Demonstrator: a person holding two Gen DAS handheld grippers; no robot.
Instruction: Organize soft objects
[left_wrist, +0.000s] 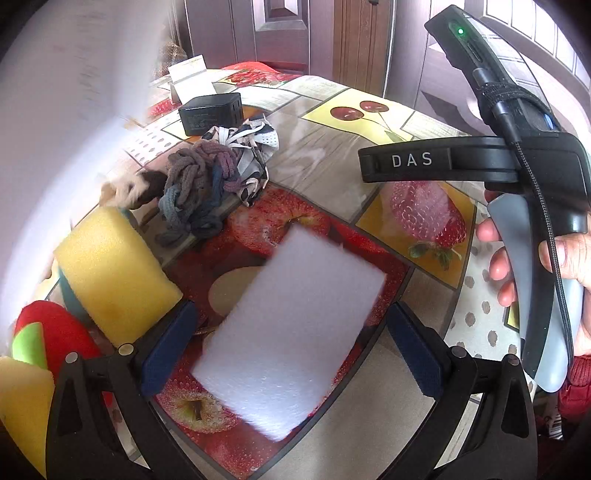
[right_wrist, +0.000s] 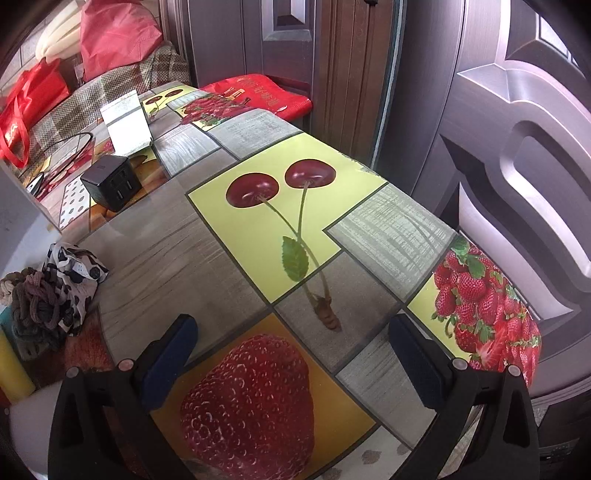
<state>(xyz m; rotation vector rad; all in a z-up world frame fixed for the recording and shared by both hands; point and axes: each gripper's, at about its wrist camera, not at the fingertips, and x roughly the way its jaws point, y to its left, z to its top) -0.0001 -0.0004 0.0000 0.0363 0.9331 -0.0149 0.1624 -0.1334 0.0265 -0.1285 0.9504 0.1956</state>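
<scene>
Jaws wide both sides; white sponge (left_wrist: 291, 332) btwn left.

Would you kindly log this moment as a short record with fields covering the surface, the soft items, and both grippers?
surface: table under a fruit-print cloth
white sponge: between the open fingers of the left gripper, blurred; contact unclear
yellow sponge: left of the white one
cord bundle: beside patterned cloth
red plush: left edge
black charger: far side
right gripper: open, empty, above strawberry print

White letters "DAS" on the black right gripper (left_wrist: 406, 160), red bag (right_wrist: 258, 92) print unreadable
</scene>
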